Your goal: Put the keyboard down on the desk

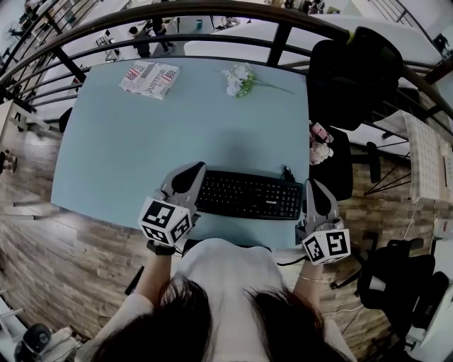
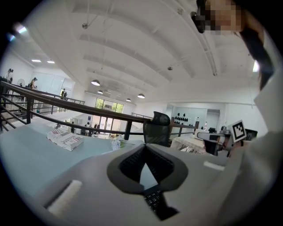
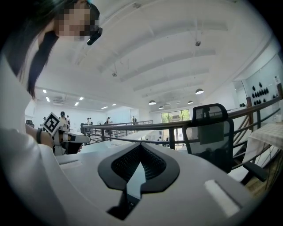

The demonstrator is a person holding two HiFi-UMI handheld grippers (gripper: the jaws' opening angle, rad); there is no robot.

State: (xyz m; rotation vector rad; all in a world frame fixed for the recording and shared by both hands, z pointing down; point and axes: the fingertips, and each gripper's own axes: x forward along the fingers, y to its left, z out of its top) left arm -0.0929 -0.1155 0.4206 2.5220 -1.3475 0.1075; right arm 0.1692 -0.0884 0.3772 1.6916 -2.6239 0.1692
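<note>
Flanking keyboard: left tool, right tool, closed

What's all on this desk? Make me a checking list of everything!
Surface: blue desk, beside a railing.
Job's things: black keyboard, lying flat at the desk's near edge.
Clutter: printed packet and flowers at the far edge.
Grippers: left gripper and right gripper both shut, one at each keyboard end; no grip seen.
Cables: black cable at the keyboard's back right corner.
Surroundings: black chair, wood floor.
</note>
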